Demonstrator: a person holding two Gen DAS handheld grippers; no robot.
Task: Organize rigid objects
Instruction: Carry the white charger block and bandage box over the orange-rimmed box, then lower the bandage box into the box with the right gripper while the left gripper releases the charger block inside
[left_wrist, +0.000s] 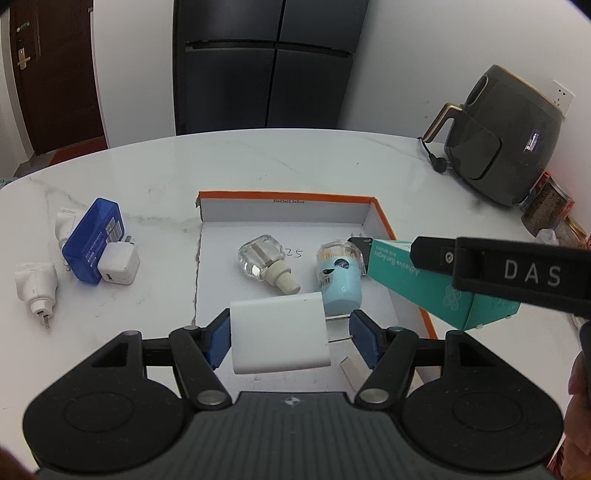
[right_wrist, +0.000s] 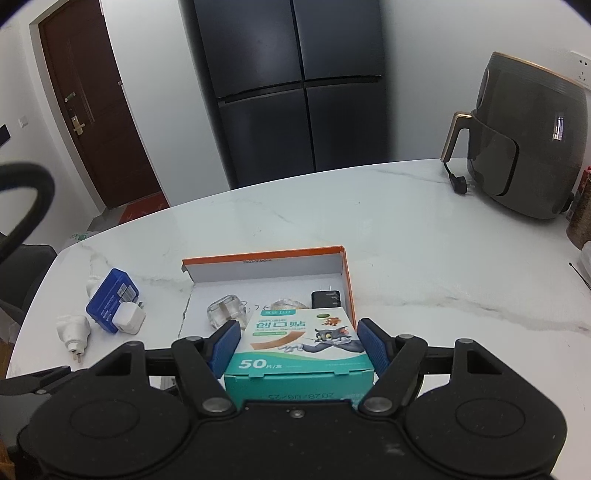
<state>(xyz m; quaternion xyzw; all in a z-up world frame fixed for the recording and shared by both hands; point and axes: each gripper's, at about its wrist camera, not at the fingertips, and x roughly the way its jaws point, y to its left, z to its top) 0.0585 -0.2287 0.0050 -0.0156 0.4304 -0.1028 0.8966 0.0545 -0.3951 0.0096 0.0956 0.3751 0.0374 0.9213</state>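
My left gripper is shut on a white charger, gripped between the left pad and its prongs, above the near part of the orange-rimmed box. My right gripper is shut on a teal bandage box and holds it over the box's right side; it also shows in the left wrist view. In the box lie a clear glass bottle, a light blue toothpick holder and a black charger.
Left of the box on the marble table lie a blue case, a small white cube charger, a white plug adapter and a white tube. A dark air fryer stands at the far right.
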